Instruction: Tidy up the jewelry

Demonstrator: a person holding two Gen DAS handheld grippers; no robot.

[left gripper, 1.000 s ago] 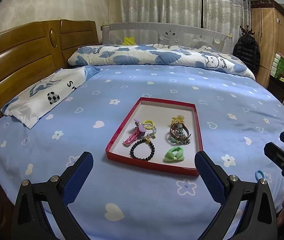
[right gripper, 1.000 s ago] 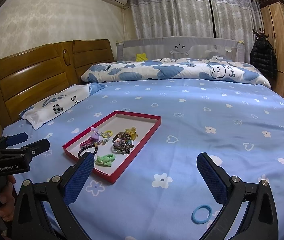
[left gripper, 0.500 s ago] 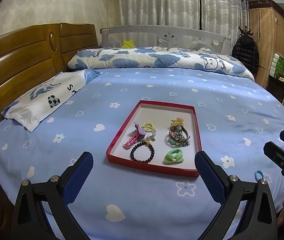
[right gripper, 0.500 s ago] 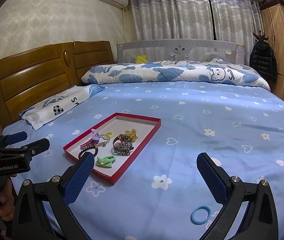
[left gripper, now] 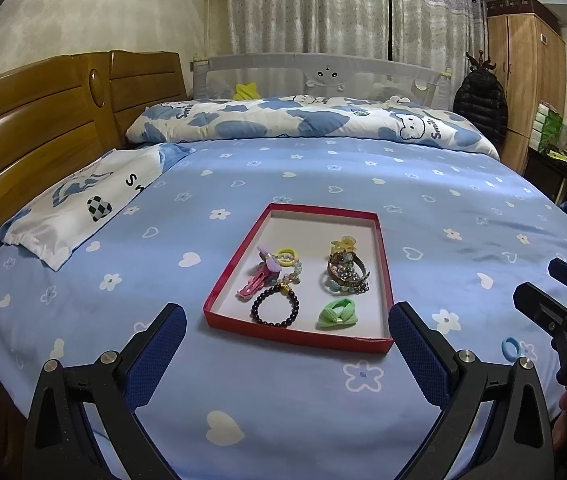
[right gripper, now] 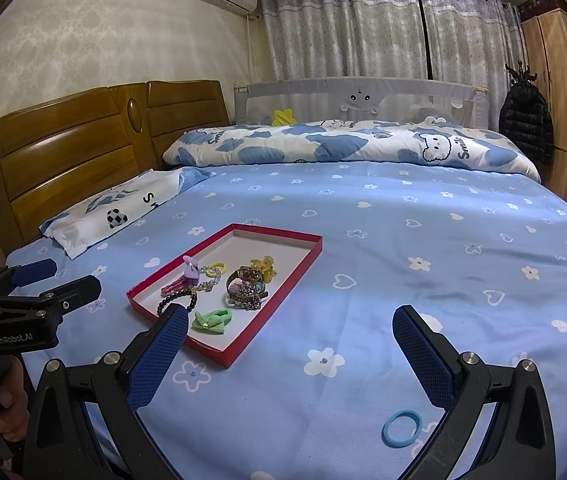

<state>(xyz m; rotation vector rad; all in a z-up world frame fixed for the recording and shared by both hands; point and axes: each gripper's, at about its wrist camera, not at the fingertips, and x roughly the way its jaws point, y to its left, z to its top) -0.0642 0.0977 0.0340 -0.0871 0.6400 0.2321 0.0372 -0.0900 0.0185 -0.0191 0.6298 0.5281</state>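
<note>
The blue hair tie [right gripper: 402,428] lies alone on the bed [right gripper: 423,216], outside the red tray [right gripper: 283,286] and near the bed's front edge, just beside the inner face of the right claw's [right gripper: 289,358] right finger. Everything else is already gathered in the tray's near half: a black bead bracelet [left gripper: 274,311], a green bow tie [left gripper: 337,313], a pink clip [left gripper: 254,284], a yellow ring [left gripper: 286,257] and a tangle of bracelets [left gripper: 346,275]. Over the last second both cameras have tipped slightly so the tray and tie sit a little lower in view, but nothing on the bed has shifted. The right claw is spread wide and empty, as is the left claw [left gripper: 286,354], which faces the tray's near edge. That suggests the loose tie is the last piece to collect, likely by the right claw.
</note>
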